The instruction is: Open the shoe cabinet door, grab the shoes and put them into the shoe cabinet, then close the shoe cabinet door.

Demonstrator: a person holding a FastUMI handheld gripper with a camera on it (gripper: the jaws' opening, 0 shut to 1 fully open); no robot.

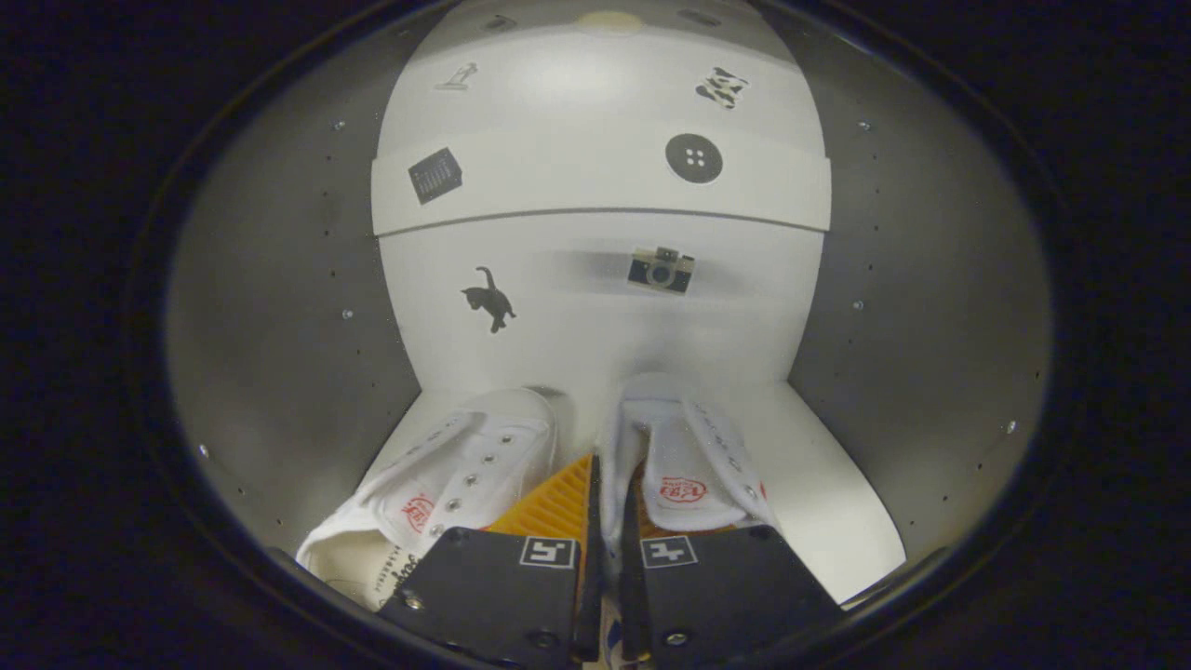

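I am looking into the white shoe cabinet (pixel 595 326). Two white lace-up shoes rest on its floor (pixel 828 484), toes toward the back wall. The right shoe (pixel 693 456) lies just ahead of my fingers, and its inner side wall runs down into the narrow gap between them. My gripper (pixel 609 521) is shut on that side wall. The left shoe (pixel 465 475) leans to the left beside my left finger (pixel 502 577) and touches the right shoe near the toes.
The back wall carries small stickers: a cat (pixel 488 300), a camera (pixel 661 269) and a button (pixel 694 158). A white shelf edge (pixel 595 191) crosses above the shoes. Grey side walls (pixel 288 326) close in left and right. Bare floor lies right of the right shoe.
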